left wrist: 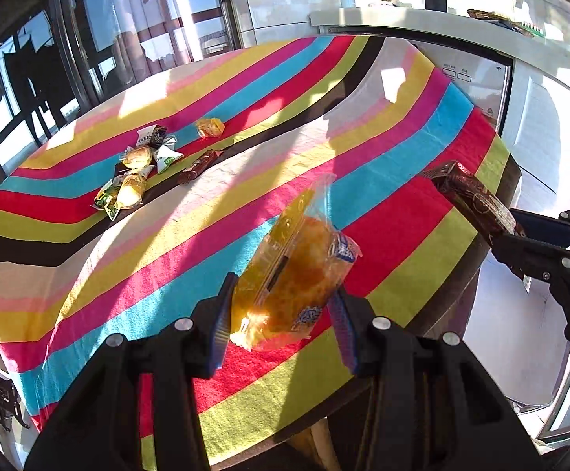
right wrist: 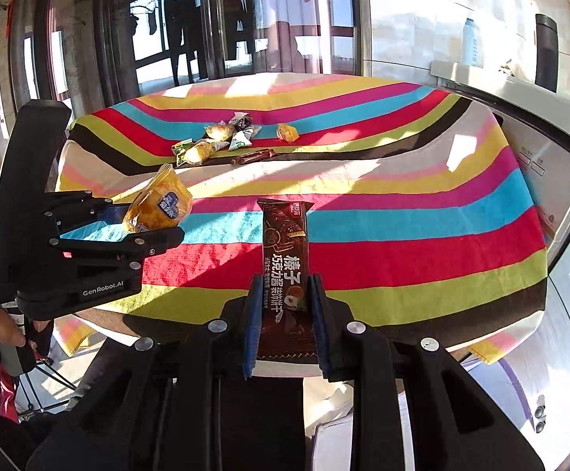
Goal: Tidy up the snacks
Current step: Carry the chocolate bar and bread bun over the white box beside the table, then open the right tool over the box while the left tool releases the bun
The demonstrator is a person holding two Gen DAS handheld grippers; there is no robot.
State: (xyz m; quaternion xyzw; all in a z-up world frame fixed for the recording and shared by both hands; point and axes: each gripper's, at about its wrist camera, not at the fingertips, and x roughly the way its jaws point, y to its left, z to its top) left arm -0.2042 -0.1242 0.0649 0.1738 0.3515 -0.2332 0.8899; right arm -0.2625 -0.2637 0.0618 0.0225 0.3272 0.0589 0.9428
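The left gripper (left wrist: 281, 314) is clamped on a yellow cake pack (left wrist: 292, 274) in the lower middle of its view, and the right gripper (right wrist: 285, 314) is squeezed on a brown chocolate bar (right wrist: 286, 259). Both snacks hang above the striped cloth (left wrist: 383, 235) (a carrying step, I think). Next they likely need setting down near the snack pile (left wrist: 143, 165) at upper left, sorted by kind.

Before you, a striped cloth (right wrist: 363, 180) covers the worktop; a blue bottle (right wrist: 468, 41) stands on the white appliance (left wrist: 540, 117) beyond.
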